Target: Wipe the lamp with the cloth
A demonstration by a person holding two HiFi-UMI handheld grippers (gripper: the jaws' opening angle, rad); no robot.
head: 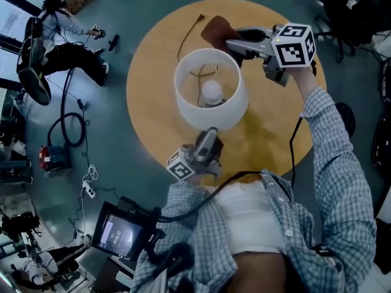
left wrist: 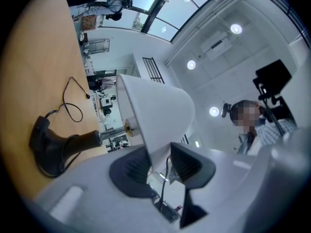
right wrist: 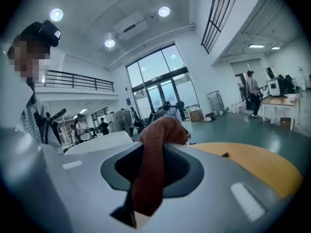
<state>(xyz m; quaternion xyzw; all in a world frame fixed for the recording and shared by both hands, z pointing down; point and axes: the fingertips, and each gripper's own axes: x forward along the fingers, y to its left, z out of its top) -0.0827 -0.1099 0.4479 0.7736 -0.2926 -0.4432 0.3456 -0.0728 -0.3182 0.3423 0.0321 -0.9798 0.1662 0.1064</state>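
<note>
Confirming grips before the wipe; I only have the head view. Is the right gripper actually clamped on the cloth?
Observer: Yes. In the right gripper view, the right gripper has its jaws pinched on the brown cloth, which bunches up past the tips.
Operator: Is the left one on the lampshade or just beside it?
Observer: On it. The left gripper view shows the left gripper closed over the white lampshade at its rim, with one pad on each side of the wall.
Operator: The base is hidden for me. Can you see it?
Observer: The left gripper view shows a dark base resting on the table, with a metal stem running up into the lampshade.
</note>
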